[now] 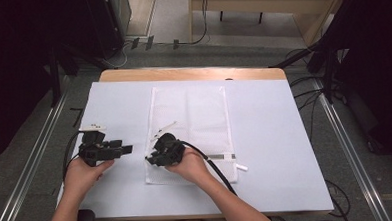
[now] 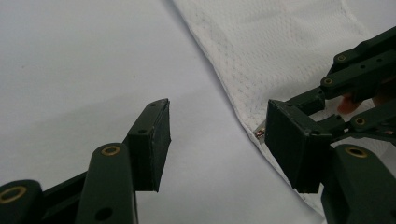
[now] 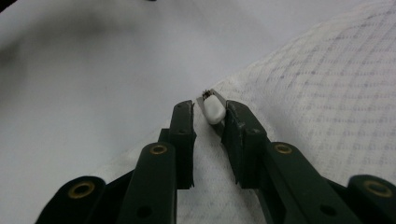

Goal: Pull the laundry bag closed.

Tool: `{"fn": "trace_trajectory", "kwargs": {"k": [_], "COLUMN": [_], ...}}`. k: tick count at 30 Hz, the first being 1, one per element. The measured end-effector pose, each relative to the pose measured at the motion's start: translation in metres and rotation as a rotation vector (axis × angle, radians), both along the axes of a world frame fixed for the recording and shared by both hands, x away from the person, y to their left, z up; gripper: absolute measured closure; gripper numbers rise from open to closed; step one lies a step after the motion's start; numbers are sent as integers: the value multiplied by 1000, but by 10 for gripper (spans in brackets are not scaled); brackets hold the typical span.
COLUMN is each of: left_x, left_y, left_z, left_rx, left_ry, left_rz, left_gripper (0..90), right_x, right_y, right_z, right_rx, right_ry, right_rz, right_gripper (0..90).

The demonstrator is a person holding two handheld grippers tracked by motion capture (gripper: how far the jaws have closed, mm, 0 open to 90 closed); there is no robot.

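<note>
Nearest the person, the right gripper (image 3: 209,122) is narrowing its jaws round a small white zipper pull (image 3: 213,110) at the left edge of a white mesh zippered laundry bag (image 1: 190,115) — the pull sits between the pads, one touching it, though a firm pinch isn't certain. The left gripper (image 2: 217,137) is hovering spread wide just beside that edge, holding nothing. The step looks like catching the pull; next it likely needs a full squeeze, the left pinning the fabric. Farther off, the bag is lying flat across the white-covered table (image 1: 264,117).

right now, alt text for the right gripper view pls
Two black jaws of the right gripper, slightly apart, frame a small white zipper pull at the edge of a white mesh bag, which lies on a white table cover.
</note>
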State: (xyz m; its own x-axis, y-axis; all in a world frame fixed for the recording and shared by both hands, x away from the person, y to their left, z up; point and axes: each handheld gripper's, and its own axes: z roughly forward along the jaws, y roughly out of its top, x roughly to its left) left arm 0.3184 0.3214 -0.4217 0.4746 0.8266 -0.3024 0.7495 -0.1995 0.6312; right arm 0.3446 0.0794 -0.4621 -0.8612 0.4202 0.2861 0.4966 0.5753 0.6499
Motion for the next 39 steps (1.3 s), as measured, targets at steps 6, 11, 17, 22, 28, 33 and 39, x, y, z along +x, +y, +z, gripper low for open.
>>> {"fn": "trace_trajectory", "kwargs": {"k": [6,11,17,22,28,33,39], "left_x": [0,-1,-1,-3,-7,-9,-11], "left_y": [0,0,-1,-2,-9,-14,-24], "left_z": [0,0,-2,-3,-6,-8,-11], "left_rx": [0,-2,0,-10,-11,-22,-15], "left_ry": [3,4,6,10,18,33,55], "left_rz": [2,-4,-29,-49,-97,-134,-180], "left_gripper": [416,425,441,454,461,465,465], "right_x": [0,2,4,3,3,3,3], "right_y": [7,9,10,7,1,0,-3], "right_z": [-2,-3,-1,6,14,19,23], "right_rx": [1,0,-15,-6,9,16,27], "right_ry": [5,10,-2,-23,-39,-49,-49], "right_rz": [-6,-17,-20,-10,-5,-6,-10], "right_gripper": [784,827,875,878,877,877,877]}}
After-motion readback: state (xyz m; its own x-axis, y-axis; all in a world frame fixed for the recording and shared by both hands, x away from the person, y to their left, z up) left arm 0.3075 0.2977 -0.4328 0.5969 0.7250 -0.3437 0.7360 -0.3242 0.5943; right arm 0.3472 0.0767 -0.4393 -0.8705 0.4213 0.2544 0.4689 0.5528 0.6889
